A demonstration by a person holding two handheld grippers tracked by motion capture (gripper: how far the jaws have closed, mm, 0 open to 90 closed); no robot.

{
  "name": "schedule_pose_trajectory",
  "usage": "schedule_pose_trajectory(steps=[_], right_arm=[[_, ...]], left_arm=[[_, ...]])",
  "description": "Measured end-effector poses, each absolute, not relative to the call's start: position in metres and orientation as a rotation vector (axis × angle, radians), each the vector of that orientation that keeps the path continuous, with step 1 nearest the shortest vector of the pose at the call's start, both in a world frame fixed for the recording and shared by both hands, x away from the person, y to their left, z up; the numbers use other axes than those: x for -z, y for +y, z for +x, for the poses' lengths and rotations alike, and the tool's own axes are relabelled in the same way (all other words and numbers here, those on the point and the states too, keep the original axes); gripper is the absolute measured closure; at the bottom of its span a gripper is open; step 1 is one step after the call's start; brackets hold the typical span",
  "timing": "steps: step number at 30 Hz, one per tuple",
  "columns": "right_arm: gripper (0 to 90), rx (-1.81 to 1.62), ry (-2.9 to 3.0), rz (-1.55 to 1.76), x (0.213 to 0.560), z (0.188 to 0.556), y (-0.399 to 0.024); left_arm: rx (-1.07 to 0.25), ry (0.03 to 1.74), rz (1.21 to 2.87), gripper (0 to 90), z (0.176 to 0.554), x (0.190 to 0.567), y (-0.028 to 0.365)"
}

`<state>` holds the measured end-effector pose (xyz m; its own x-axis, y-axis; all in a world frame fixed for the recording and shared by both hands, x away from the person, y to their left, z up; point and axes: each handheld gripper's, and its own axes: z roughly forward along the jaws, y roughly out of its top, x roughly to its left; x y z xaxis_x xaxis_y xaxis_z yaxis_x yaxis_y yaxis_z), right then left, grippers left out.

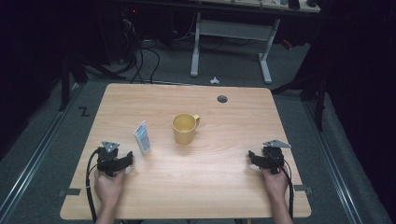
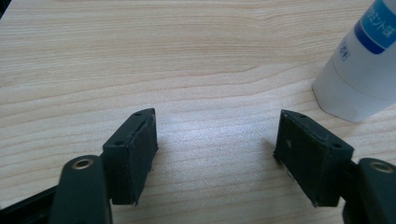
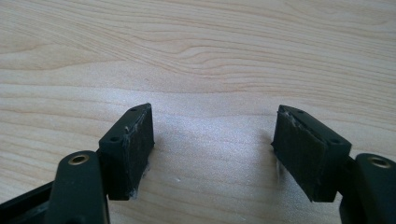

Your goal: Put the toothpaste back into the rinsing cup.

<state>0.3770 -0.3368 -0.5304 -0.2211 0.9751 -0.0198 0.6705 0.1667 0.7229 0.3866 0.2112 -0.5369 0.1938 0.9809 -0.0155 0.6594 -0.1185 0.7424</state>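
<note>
A yellow mug (image 1: 185, 128) stands upright near the middle of the wooden table (image 1: 219, 186), its handle to the right. A white tube with a blue label (image 1: 142, 136) lies just left of the mug; its white cap end (image 2: 359, 79) shows at the right edge of the left gripper view. My left gripper (image 1: 127, 158) rests low on the table a little below and left of the tube, open, with bare wood between its pads (image 2: 215, 140). My right gripper (image 1: 252, 157) sits near the table's right front, open and holding nothing (image 3: 212, 140).
A round cable hole (image 1: 222, 99) is in the table's far right part. Behind the table stand a white desk frame (image 1: 229, 42) and loose cables on a grey floor. Bare wood lies between the two grippers.
</note>
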Motion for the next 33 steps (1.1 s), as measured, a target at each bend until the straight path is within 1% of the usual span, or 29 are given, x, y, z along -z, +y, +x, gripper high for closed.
schedule_pose_trajectory(steps=[9,14,29,33], right_arm=[[29.2,-0.820,1.960,1.552,0.5304,0.3771,-0.3369],[29.2,-0.820,1.960,1.552,0.5304,0.3771,-0.3370],[29.1,-0.820,1.960,1.552,0.5304,0.3771,-0.3371],[29.1,-0.820,1.960,1.552,0.5304,0.3771,-0.3371]], left_arm=[[-0.646,1.519,1.867,23.5,0.3877,0.5371,0.2106],[-0.640,1.533,1.878,15.2,0.3893,0.5374,0.2095],[-0.634,1.525,1.888,14.7,0.3897,0.5372,0.2100],[-0.622,1.536,1.904,16.6,0.3872,0.5347,0.2089]])
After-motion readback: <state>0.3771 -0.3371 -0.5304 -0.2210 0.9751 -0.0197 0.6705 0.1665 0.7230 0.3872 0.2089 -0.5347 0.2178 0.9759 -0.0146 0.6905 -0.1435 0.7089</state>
